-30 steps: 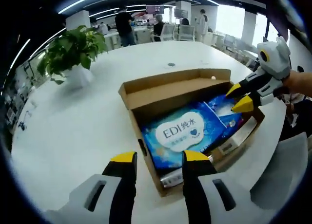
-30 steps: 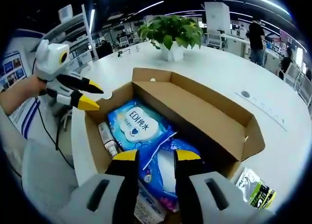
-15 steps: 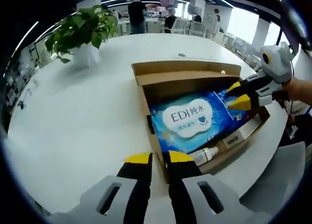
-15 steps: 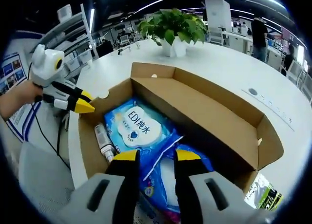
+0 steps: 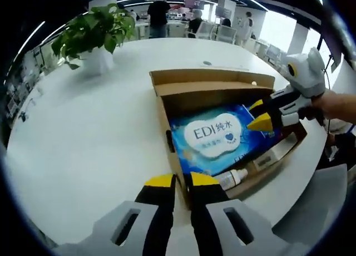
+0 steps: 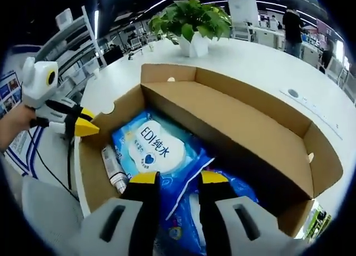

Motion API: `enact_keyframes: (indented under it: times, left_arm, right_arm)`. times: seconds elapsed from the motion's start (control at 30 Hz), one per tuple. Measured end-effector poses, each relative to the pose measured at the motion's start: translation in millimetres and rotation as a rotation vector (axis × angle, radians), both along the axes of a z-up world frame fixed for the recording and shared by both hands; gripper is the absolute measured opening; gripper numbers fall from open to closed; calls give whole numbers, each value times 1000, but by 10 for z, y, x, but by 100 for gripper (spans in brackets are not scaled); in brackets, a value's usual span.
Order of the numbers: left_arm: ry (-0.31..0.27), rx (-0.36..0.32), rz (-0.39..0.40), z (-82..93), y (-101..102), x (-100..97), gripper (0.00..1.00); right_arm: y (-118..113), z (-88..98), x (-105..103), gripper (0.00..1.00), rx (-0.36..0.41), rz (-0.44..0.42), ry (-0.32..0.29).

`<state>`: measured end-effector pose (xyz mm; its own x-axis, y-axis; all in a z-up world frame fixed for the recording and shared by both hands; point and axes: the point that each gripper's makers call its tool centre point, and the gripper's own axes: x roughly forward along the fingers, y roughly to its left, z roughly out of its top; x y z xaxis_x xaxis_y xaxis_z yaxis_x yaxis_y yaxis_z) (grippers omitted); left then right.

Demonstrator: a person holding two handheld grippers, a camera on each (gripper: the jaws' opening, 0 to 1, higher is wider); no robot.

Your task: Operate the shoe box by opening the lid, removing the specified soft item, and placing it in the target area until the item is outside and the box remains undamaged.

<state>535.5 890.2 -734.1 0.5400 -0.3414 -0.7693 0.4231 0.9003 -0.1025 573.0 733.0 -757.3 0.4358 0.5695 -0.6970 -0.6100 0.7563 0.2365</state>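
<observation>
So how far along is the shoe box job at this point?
Done: brown cardboard shoe box lid is open. In hand: left tool pinches the box's end wall; right tool hovers over the blue EDI wipes pack. Left: grasp the pack, lift it out, place it on the white table.

A potted plant point(image 5: 92, 36) stood on the white worktop point(image 5: 83, 133), people stood among office chairs point(image 5: 222, 32) behind, and a green-black packet point(image 6: 316, 218) lay on the worktop.

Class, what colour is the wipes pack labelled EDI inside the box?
Blue with a white label patch; the wipes pack shows best in the left gripper view.
</observation>
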Motion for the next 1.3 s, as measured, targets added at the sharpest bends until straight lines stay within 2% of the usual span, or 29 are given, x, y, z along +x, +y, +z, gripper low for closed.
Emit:
enact_keyframes:
  times: [0.1,0.13,0.3,0.4,0.53,0.83,1.3]
  left_arm:
    - [-1,-3,2,-5,1,-1,6]
    - [-3,-1,1,-6,2,-2,6]
    - [-9,-5,7,-8,6,-2,6]
    - [-14,-4,7,-7,8,-3,6]
    - [-21,0,9,-7,10,-4,6]
    - [-22,26,-1,-19,11,-7,6]
    - [-10,75,-30,-26,-3,-14,6]
  right_arm:
    - [55,41,37,17,64,-68,40]
    - [43,21,29,17,59,-83,62]
    - [72,-89,21,11,29,-87,73]
    - [46,-112,-15,3,-19,-76,74]
    - [46,-71,-54,1,6,-76,90]
    - [-26,53,-87,0,26,-106,32]
    - [-304,219,-76,0,80,-179,-6]
